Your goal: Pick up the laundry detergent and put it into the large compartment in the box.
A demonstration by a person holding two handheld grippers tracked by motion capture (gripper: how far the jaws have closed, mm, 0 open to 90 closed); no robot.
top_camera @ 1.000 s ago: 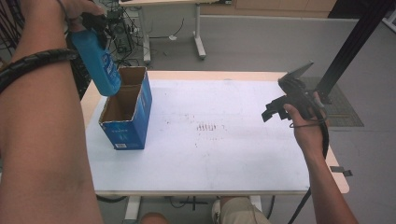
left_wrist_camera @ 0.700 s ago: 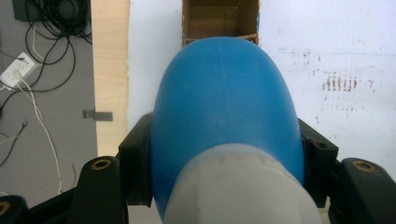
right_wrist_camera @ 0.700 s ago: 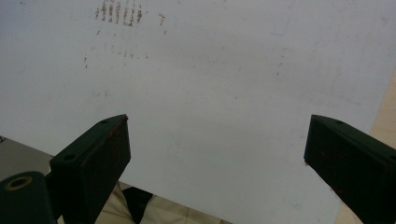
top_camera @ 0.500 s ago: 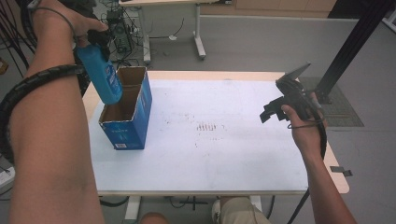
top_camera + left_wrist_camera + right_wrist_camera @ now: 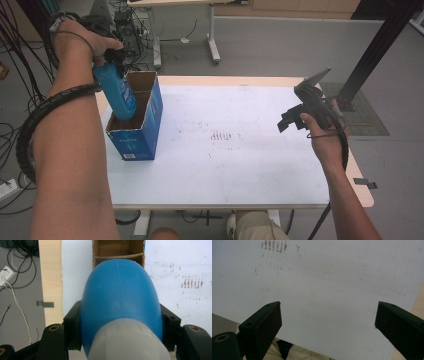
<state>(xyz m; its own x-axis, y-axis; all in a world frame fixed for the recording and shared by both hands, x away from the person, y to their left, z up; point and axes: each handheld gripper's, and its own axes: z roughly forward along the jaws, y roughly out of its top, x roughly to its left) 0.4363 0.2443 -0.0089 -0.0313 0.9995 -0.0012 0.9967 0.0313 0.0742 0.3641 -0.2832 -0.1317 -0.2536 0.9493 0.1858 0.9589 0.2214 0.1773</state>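
Grey floor around, cable tangles at 9–10 o'clock, a second desk's legs at 12, black post at 2 o'clock. Table [image 5: 240,185]: white top sheet over a light wood edge, with a patch of brown scuff marks [image 5: 220,136] near the centre.

Blue cardboard box [image 5: 142,132] stands upright on the table at 9 o'clock from centre, top flaps open, brown inside. In the left gripper view its open mouth sits at 12 o'clock, straight beyond the bottle.

Blue bottle [image 5: 116,92]: tilted, base down and inside the box mouth, grey cap end up toward the hand. Lower part sits below the box rim; can't tell whether the base touches the box floor.

Left tool [image 5: 107,52]: at 10 o'clock above the box, clamped on the bottle just below the cap. In the left gripper view both black pads [image 5: 72,330] press the blue body from either side, so it's gripping the bottle.

Right tool [image 5: 292,120]: at 3 o'clock, held above the table at its right edge, well apart from box and bottle. The right gripper view has the jaws spread wide over bare white sheet with nothing between them, so open.
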